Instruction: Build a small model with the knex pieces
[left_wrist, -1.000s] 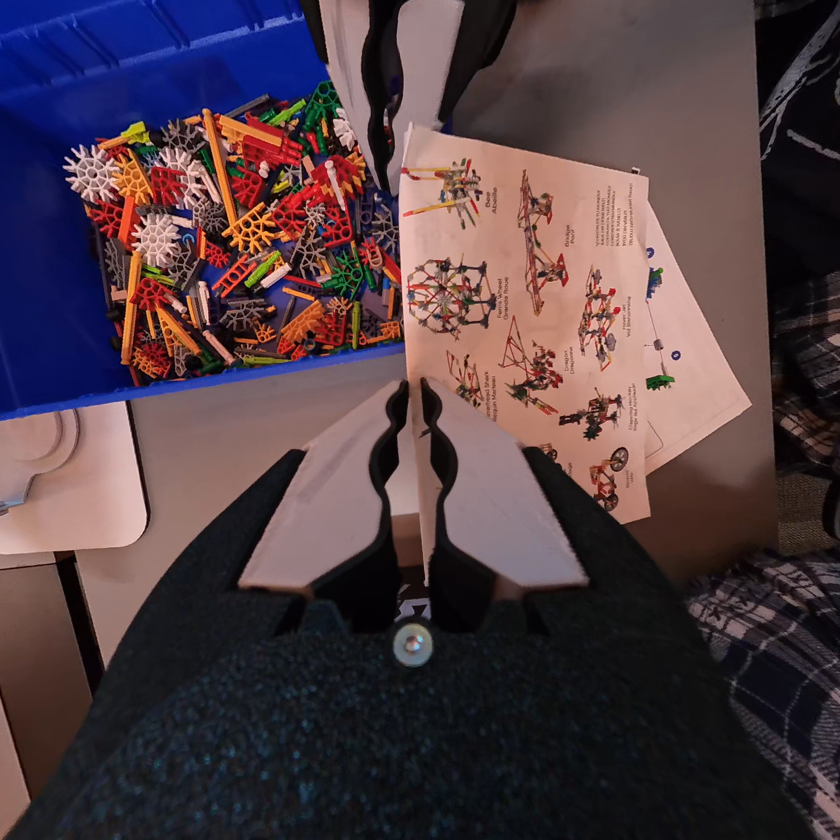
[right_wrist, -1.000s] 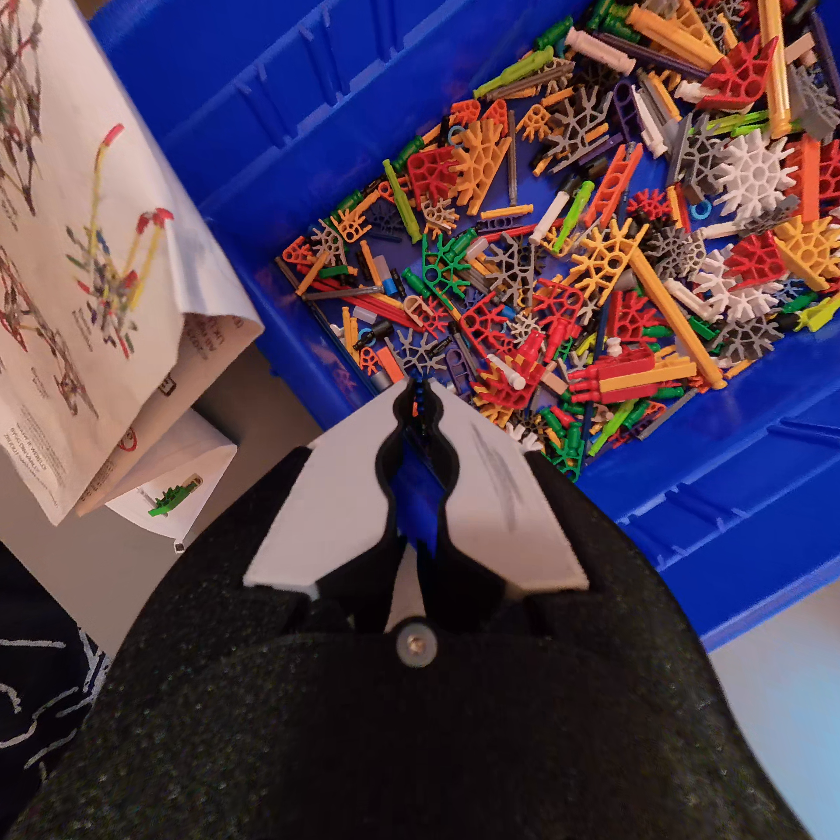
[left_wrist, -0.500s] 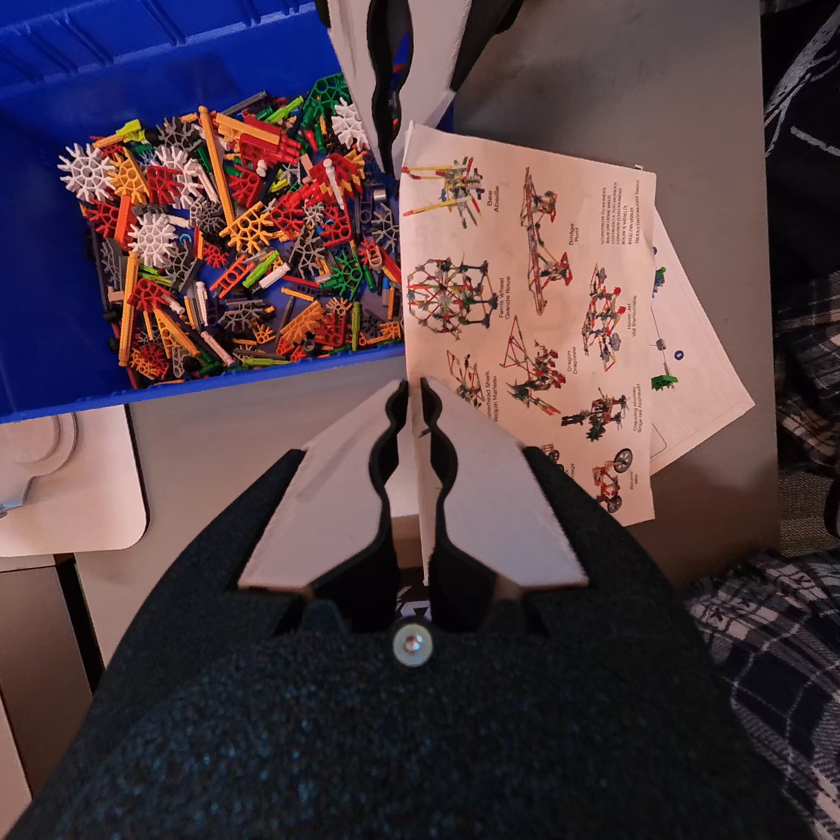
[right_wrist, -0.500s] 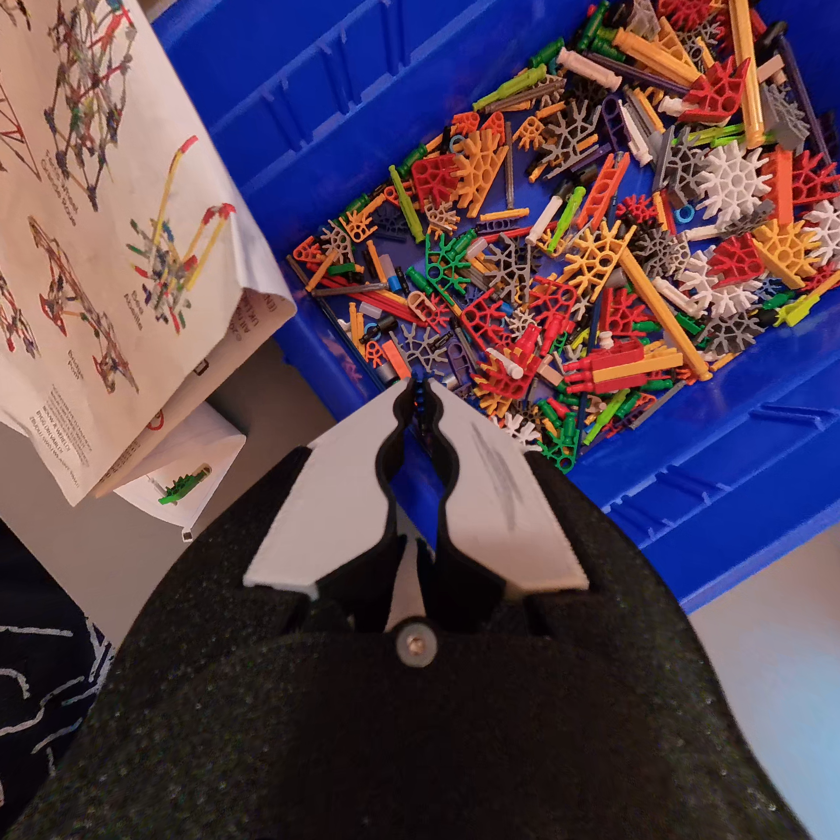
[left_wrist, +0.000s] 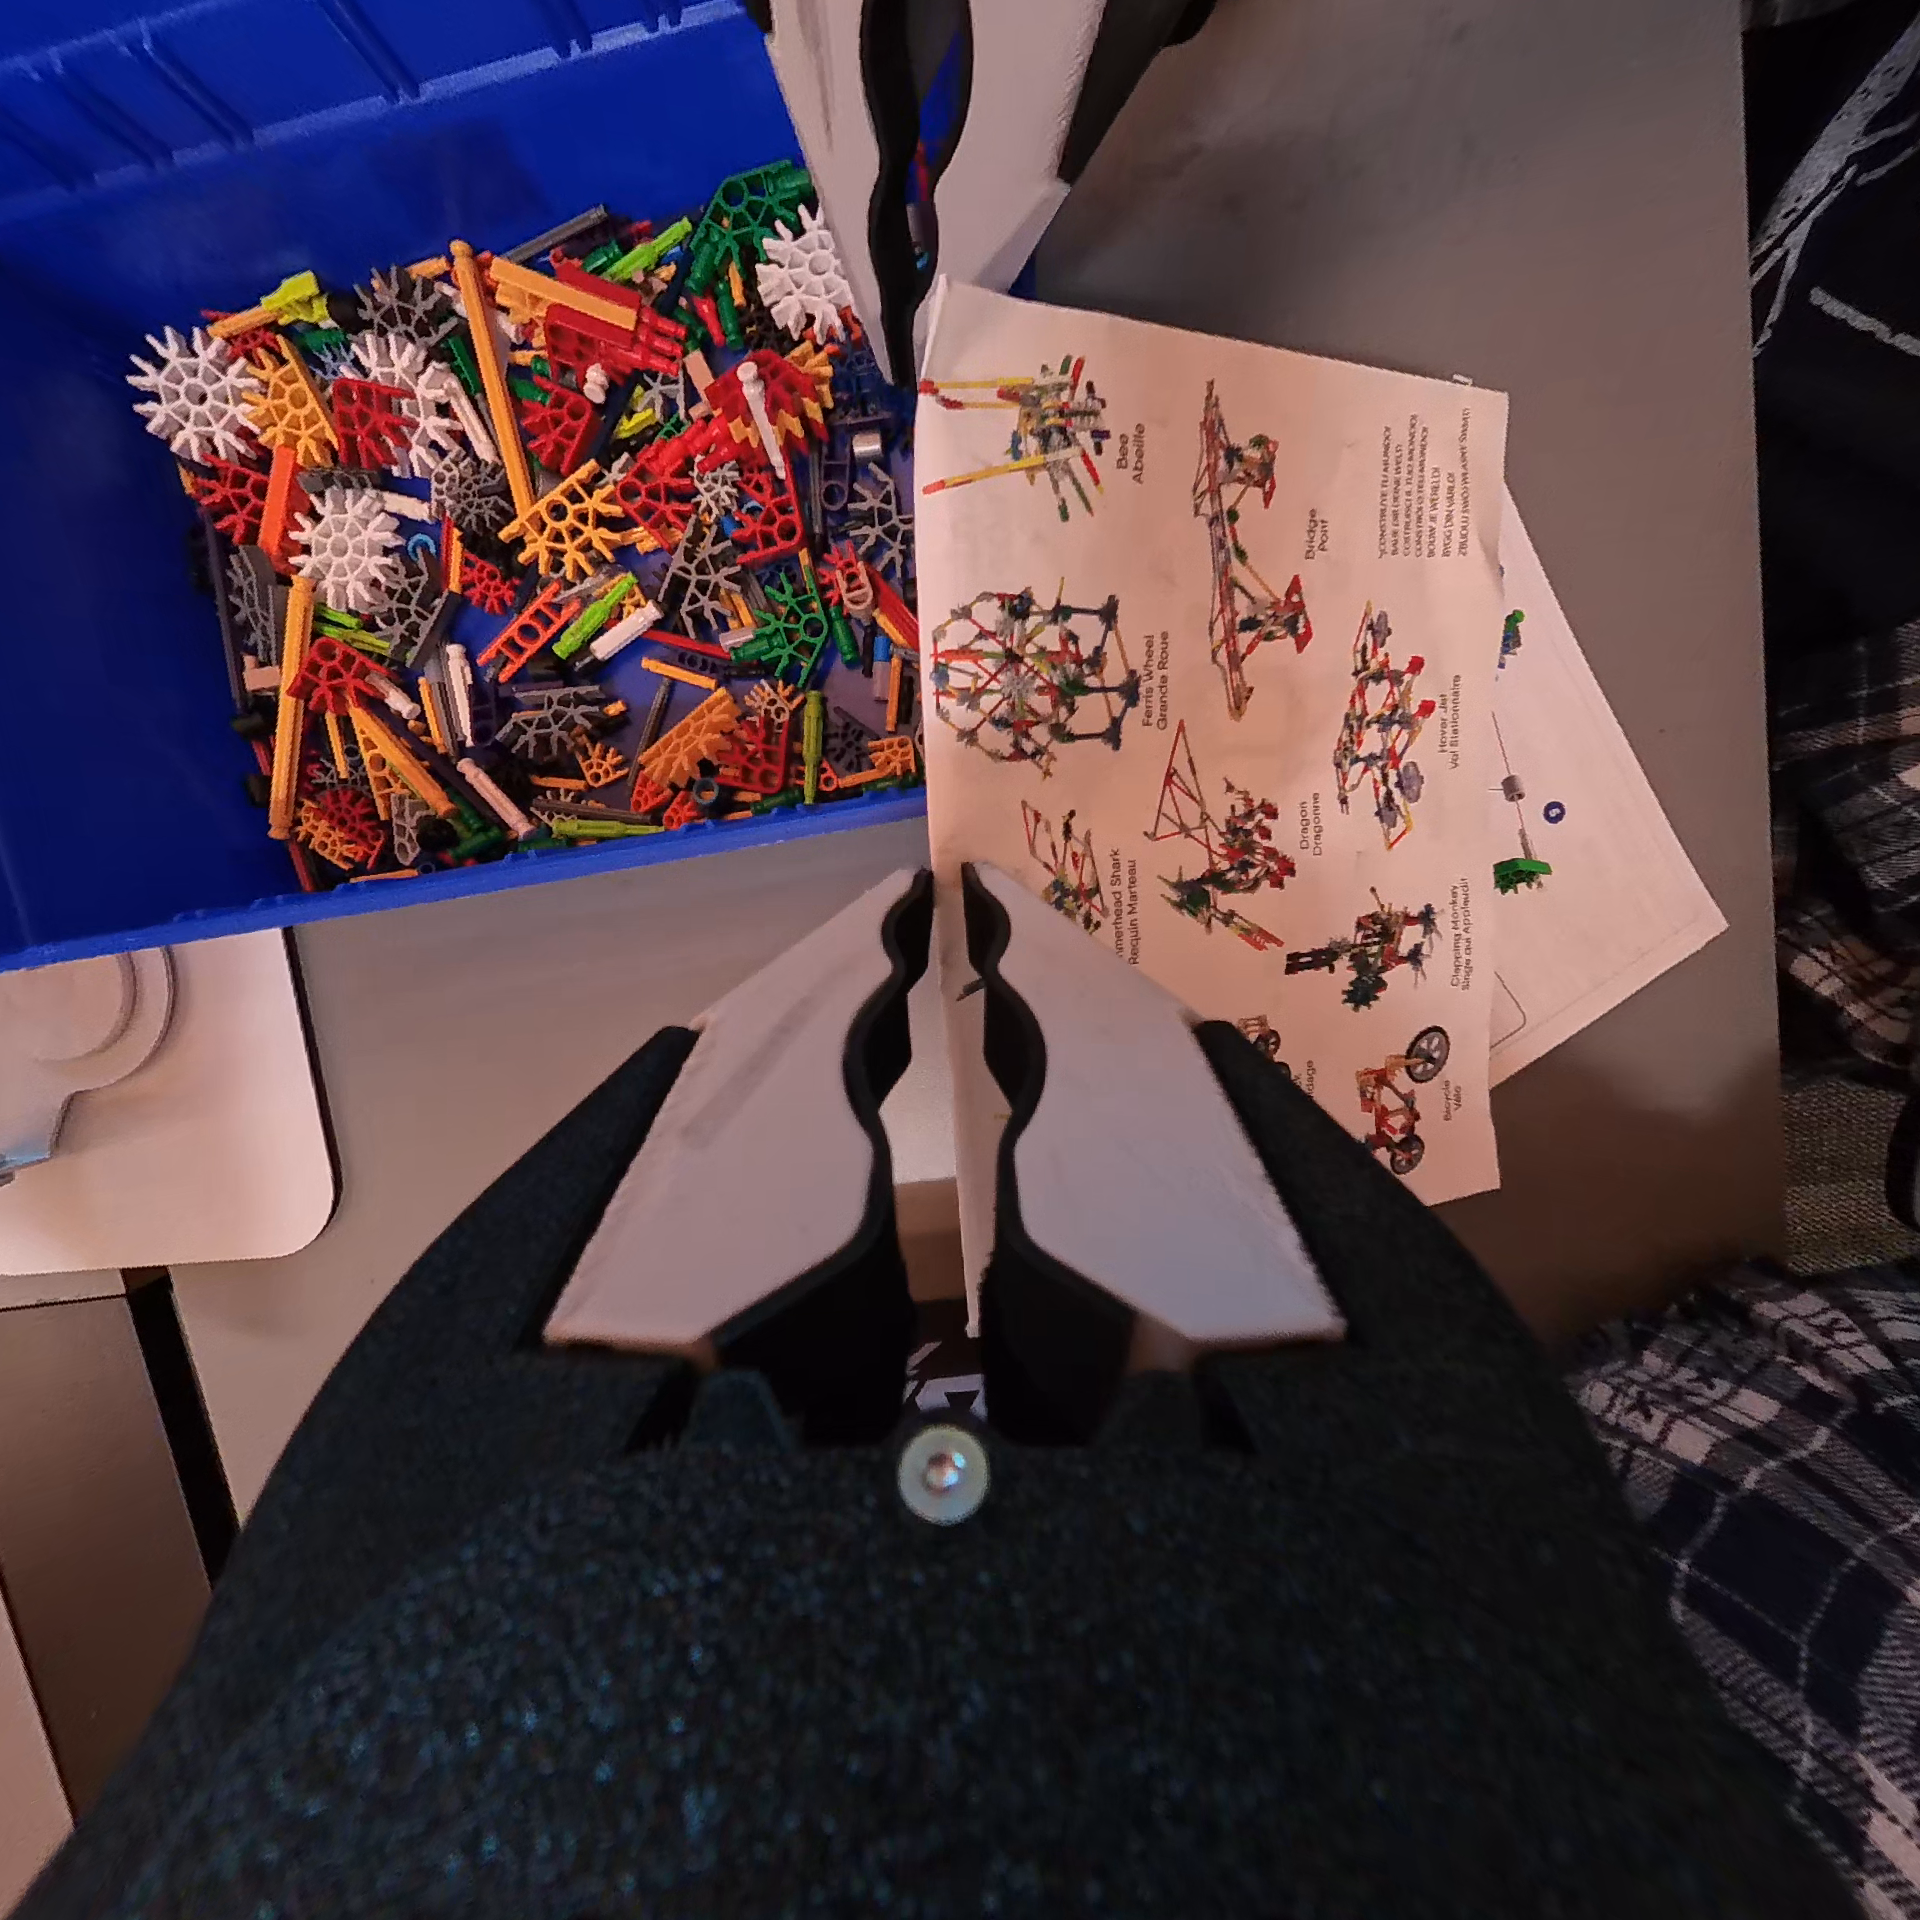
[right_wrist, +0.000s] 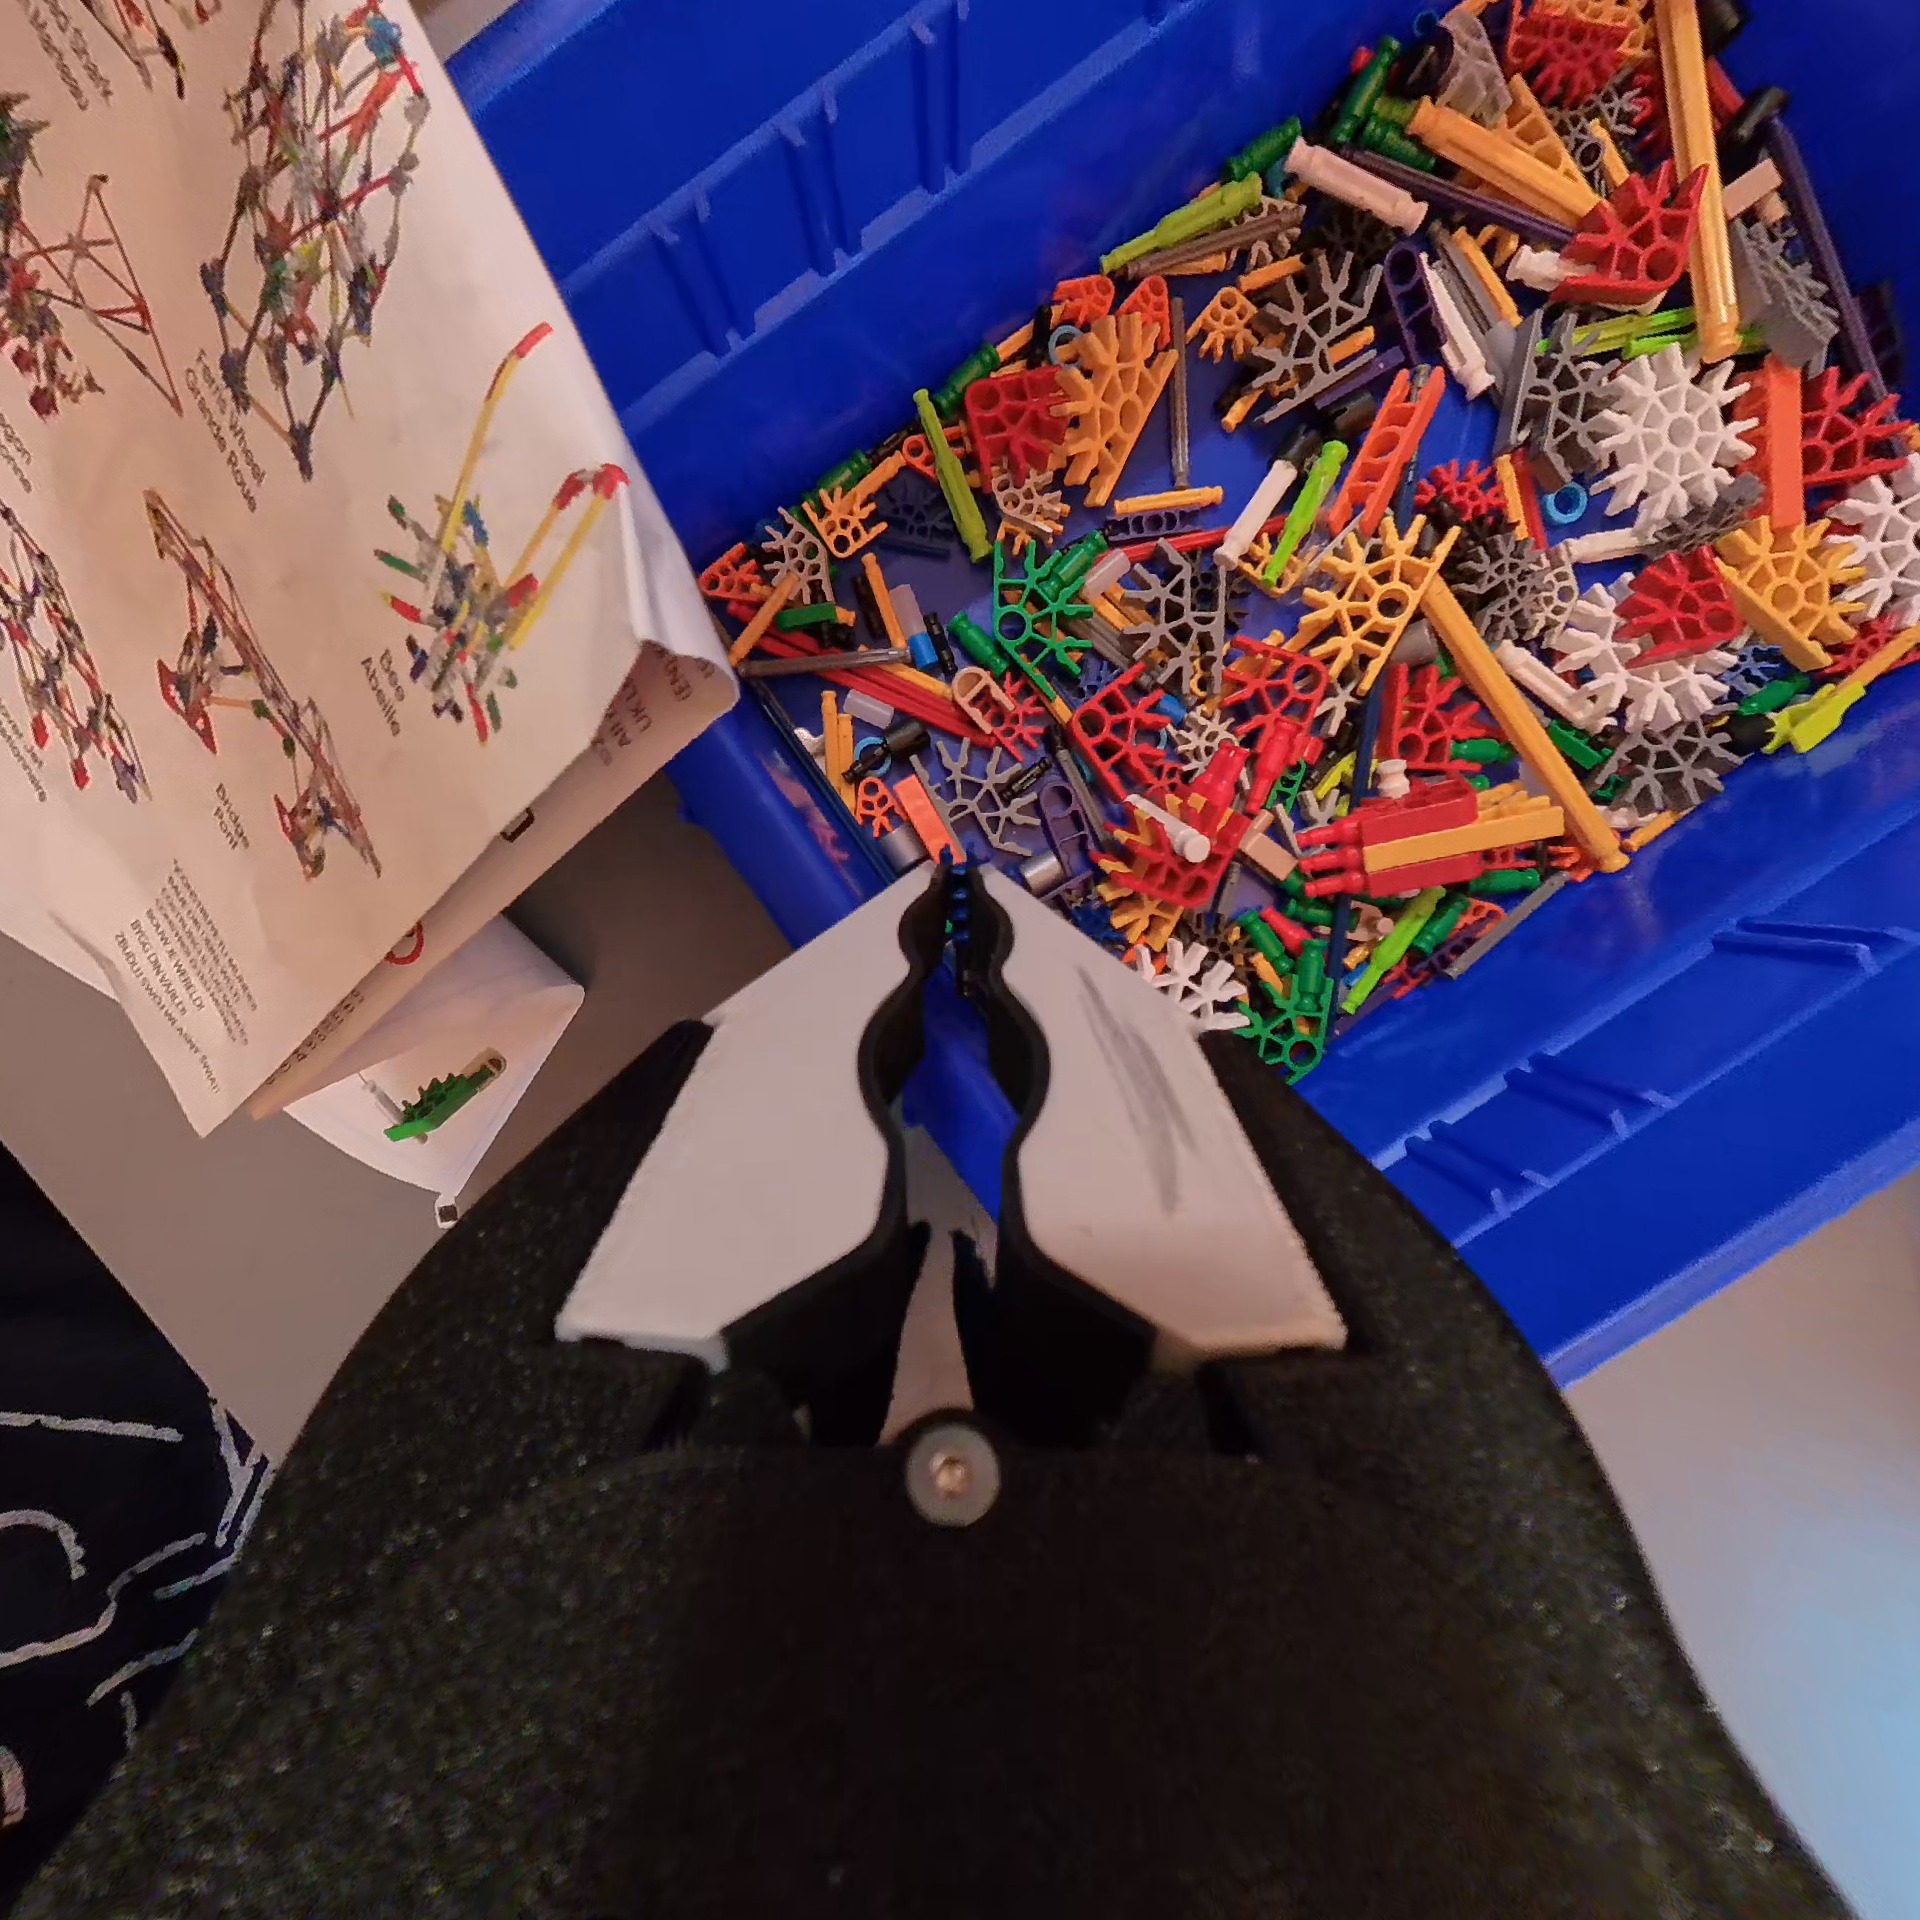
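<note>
my left gripper (left_wrist: 940, 883) has its jaws almost together, pinching the near edge of a white printed paper sheet with coloured pictures of models (left_wrist: 1195, 623). the sheet lies over the grey table (left_wrist: 1351, 156), and its far corner lifts against the deep blue plastic bin (left_wrist: 312, 125). a second white paper sheet (left_wrist: 1600, 831) pokes out from under it.

my right gripper (right_wrist: 954, 883) hangs just over the near wall of the bin. its jaws are closed down to a slit on what looks like a small dark blue ridged plastic piece (right_wrist: 958, 920) at the tips. i cannot make out its shape.

the heap of loose coloured plastic rods and spoked connectors (left_wrist: 540, 540) lies on the bin floor. no assembled model shows on the table. a flat white board (left_wrist: 156, 1091) sits beside the bin, and plaid cloth (left_wrist: 1818, 1455) lies off the table's edge.
</note>
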